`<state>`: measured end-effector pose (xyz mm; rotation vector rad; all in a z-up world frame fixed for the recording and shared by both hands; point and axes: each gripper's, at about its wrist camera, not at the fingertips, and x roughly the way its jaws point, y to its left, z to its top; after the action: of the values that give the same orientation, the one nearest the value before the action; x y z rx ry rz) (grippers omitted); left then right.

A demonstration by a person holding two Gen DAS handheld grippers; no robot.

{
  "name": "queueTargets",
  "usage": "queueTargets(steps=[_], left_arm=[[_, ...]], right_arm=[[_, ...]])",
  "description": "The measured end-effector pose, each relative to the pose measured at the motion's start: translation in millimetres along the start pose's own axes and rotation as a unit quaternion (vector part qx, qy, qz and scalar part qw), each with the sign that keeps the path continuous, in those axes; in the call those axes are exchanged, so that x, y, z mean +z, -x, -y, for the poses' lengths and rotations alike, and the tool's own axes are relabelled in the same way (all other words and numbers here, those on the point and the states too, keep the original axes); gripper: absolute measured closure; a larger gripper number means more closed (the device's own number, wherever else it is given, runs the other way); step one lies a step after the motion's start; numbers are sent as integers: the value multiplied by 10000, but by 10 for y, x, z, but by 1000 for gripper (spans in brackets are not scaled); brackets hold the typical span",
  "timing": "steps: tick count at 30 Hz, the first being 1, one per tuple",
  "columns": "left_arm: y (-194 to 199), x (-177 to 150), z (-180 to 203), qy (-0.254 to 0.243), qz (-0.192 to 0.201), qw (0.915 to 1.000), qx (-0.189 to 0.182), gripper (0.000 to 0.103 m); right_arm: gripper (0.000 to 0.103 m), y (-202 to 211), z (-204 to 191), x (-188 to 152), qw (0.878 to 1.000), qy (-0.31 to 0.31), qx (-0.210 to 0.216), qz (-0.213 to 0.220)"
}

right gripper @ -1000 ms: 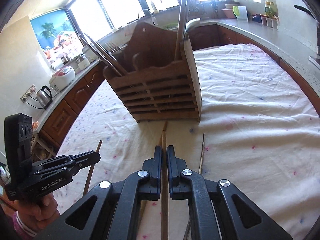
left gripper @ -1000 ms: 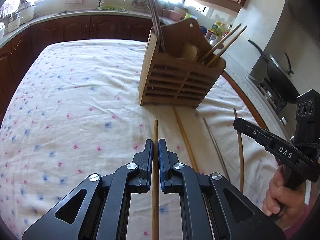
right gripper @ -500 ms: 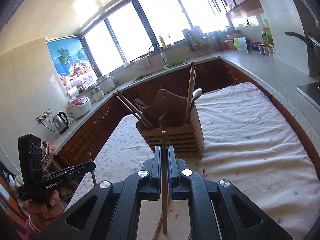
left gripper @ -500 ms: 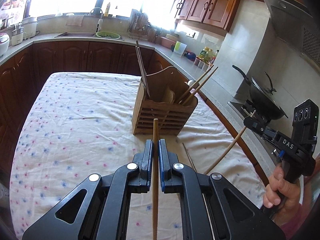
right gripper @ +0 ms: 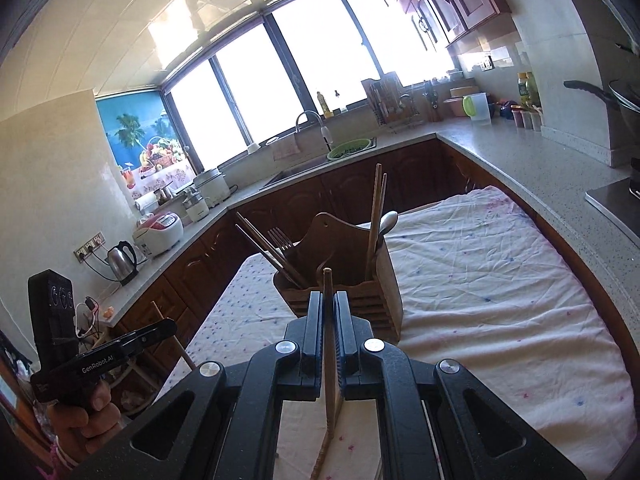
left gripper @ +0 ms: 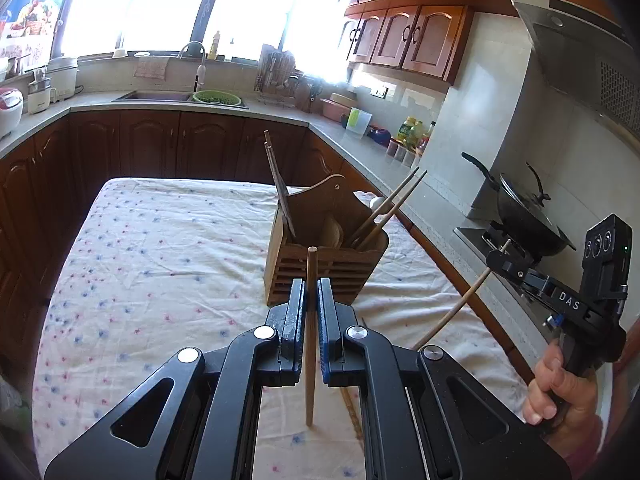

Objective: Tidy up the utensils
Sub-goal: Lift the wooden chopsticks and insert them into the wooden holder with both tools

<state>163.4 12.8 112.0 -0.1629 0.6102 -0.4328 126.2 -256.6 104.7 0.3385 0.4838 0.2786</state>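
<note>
Chopsticks (left gripper: 310, 312) (right gripper: 329, 344) sit clamped, 1 per hand-held gripper (left gripper: 309, 294) (right gripper: 329, 312), short of the half-filled wooden holder (left gripper: 326, 258); 1 more stays on the tabletop (left gripper: 160, 248).

Both wrist views toward utensil holder (left gripper: 326, 256)

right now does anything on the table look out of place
Yes: a chopstick lies loose on the tablecloth near the wooden holder instead of standing in it. Each hand-held gripper, left and right, grips another chopstick.
</note>
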Motion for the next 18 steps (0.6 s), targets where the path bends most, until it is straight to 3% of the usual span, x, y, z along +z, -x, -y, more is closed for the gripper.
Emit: queueTargets(steps=[10,18], left_arm=[[-8,173,86,-89,205,9998,-9,98],[42,548,192,-216,666,9975,-15,98]], right_arm=[[98,12,30,131,9998,-11,-5,197],[98,-41,58,386,9989,15,-27,475]])
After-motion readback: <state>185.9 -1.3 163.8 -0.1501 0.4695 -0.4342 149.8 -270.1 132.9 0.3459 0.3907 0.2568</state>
